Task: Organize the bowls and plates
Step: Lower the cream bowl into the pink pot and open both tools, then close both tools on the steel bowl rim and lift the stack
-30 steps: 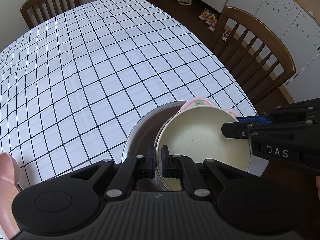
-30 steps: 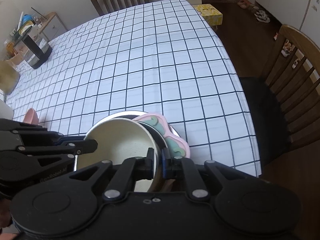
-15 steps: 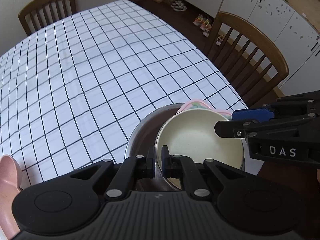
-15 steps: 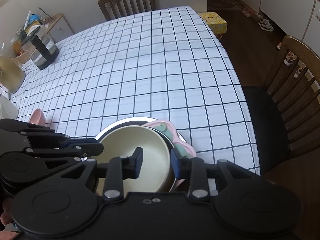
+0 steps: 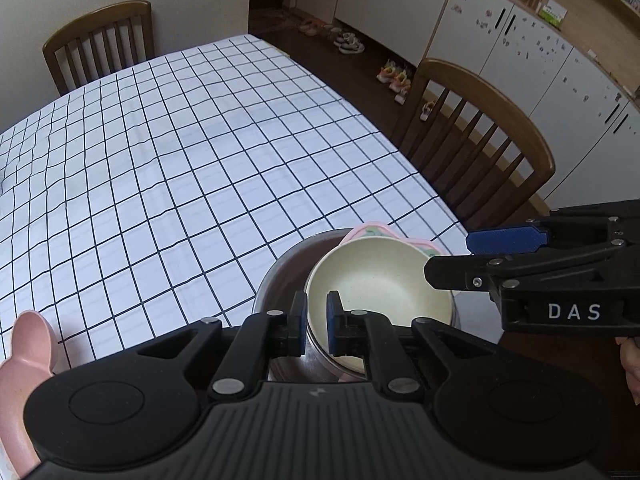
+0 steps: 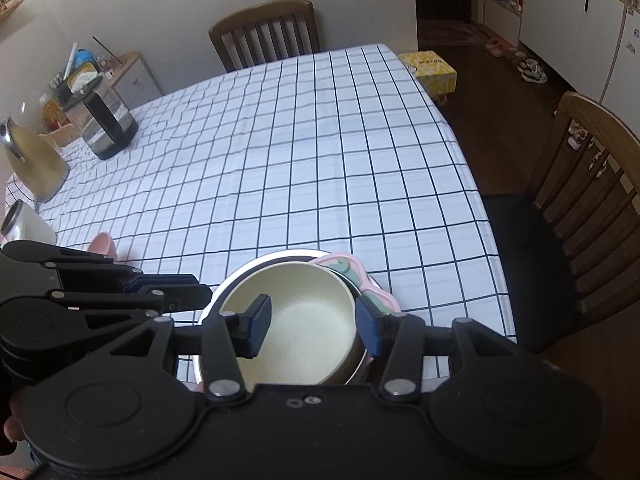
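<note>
Your left tool (image 5: 317, 322) pinches the near rim of the cream bowl (image 5: 380, 284), nested in the steel bowl (image 5: 280, 276) at the desk's (image 5: 200, 160) corner, while your right tool's (image 6: 312, 326) jaws are opening astride its rim; it looks light, rigid and slick, so grip the rim.

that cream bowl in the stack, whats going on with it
A person is working with a handheld gripper in each hand. The left gripper is pinched on the near rim of the cream bowl, which sits in a steel bowl beside a pink-and-green plate on the checked tablecloth. The right gripper is opening, its pads clear of the rim.
</note>
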Tool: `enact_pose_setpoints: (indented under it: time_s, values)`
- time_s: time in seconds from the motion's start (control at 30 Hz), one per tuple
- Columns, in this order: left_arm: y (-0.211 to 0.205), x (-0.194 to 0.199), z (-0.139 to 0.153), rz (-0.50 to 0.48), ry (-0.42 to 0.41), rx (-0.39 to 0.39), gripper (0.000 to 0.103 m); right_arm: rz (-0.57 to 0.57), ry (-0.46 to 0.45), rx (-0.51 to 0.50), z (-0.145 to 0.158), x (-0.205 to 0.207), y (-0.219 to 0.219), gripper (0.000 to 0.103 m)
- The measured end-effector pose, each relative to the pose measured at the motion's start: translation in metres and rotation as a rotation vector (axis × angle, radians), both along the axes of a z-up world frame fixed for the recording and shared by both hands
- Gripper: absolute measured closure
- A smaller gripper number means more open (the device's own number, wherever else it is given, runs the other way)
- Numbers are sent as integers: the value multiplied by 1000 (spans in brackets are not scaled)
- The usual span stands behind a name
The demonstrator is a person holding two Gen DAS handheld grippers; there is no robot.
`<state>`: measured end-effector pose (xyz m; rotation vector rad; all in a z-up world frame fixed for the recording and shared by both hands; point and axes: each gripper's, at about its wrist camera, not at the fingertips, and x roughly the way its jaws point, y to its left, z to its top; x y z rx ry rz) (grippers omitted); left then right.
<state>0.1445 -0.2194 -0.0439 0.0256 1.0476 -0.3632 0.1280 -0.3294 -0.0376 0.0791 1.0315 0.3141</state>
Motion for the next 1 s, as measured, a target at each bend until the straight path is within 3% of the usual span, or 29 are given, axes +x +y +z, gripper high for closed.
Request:
enact_pose_setpoints:
  time_s: [0.2, 0.37, 0.4, 0.47, 0.53, 0.57, 0.77, 0.87, 1.0]
  values:
    - [5, -12, 8, 1, -33, -2, 94, 6, -47, 11, 13, -15, 0, 41]
    - [11, -20, 14, 4, -56, -20, 92, 15, -86, 8, 22, -28, 1, 36]
    - [12, -22, 15, 7, -60, -20, 88, 17, -94, 7, 23, -30, 1, 32]
    - [15, -27, 16, 20, -70, -25, 69, 16, -110, 3, 24, -35, 0, 30]
    - [19, -32, 18, 41, -99, -35, 29, 13, -117, 7, 25, -39, -1, 25]
    - [21, -35, 19, 48, -119, -40, 26, 9, -119, 9, 25, -41, -2, 24]
    - [29, -39, 14, 66, -121, -39, 26, -5, -138, 4, 21, -53, -12, 14]
    - [33, -39, 5, 83, -117, -25, 26, -22, -139, -9, 13, -59, -19, 1]
    - [38, -33, -13, 107, -99, -16, 26, -45, -126, -22, -6, -62, -31, 1]
